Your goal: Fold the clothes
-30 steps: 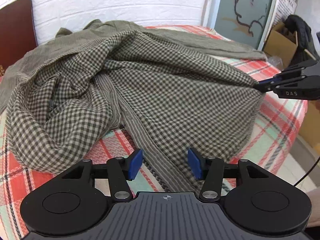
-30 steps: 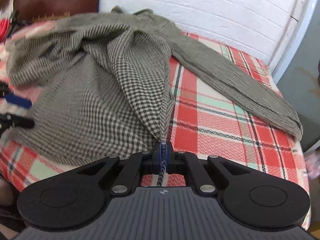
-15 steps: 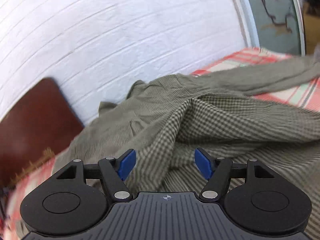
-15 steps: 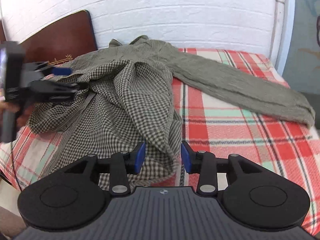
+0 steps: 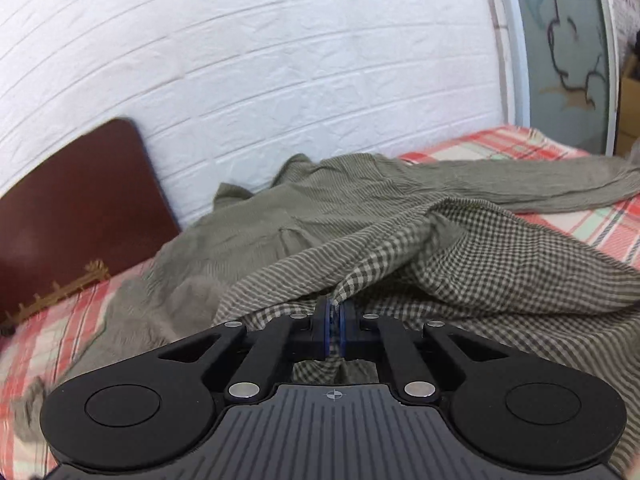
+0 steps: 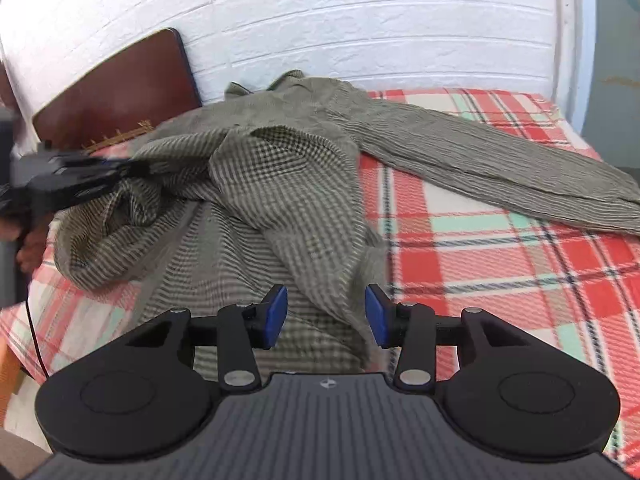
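One checked shirt (image 6: 256, 216) only, heaped across left half of plaid bedsheet (image 6: 500, 272); bare plaid to the right, white brick wall (image 6: 360, 20) and brown headboard (image 6: 116, 88) behind. One sleeve (image 6: 480, 164) stretched long toward right edge. Left gripper (image 5: 335, 322) just closed, pinching a shirt fold. Right gripper (image 6: 326, 316) half open, just widened, cloth lying loose between pads.

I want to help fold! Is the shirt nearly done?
Not nearly. Nothing is folded: the checked shirt lies bunched on the plaid bedcover, one sleeve stretched out. The left claw has just pinched a fold; the right claw, just opened, holds nothing. Spreading and folding remain.
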